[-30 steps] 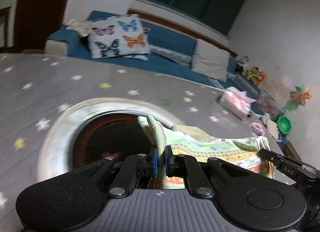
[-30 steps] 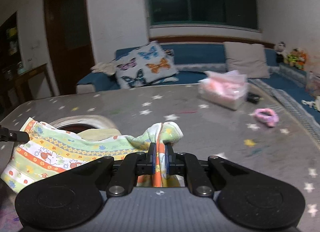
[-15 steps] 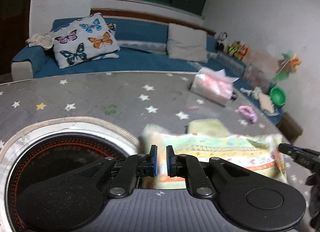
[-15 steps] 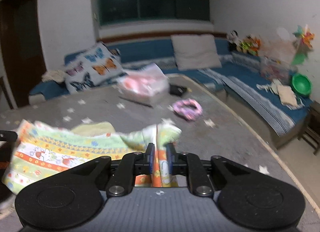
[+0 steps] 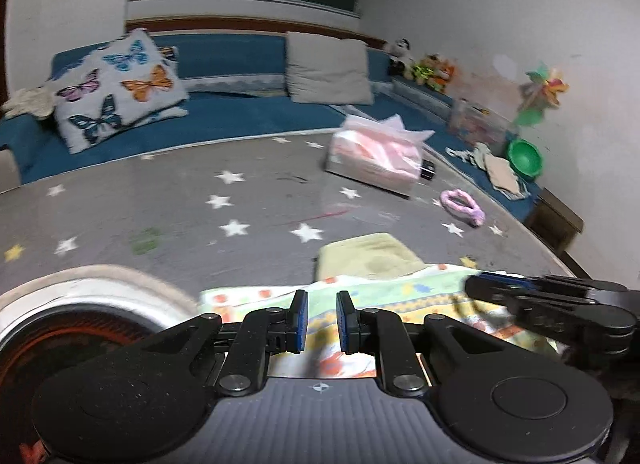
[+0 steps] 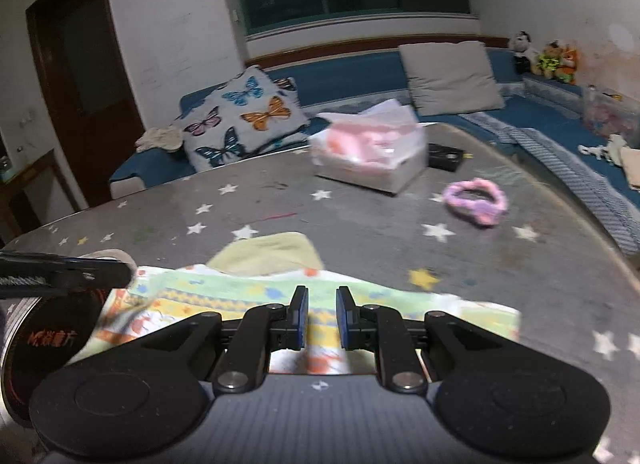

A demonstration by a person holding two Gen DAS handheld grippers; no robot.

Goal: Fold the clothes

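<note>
Lying flat near the worktop's front edge, cloth (image 6: 248, 296) sat under both spread claws, left (image 5: 321, 321) and right (image 6: 321, 318); fold might spring open unpressed.

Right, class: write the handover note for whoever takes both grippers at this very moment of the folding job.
Left gripper: open, holds nothing, just above the cloth.
Right gripper: open, holds nothing, also over the cloth.
The cloth lies flat on the table, one edge over the round burner, on top of a yellow cloth.
Done: one fold looks laid down and let go.
Left: probably another fold, then tidying; judge from the cloth's shape.
</note>
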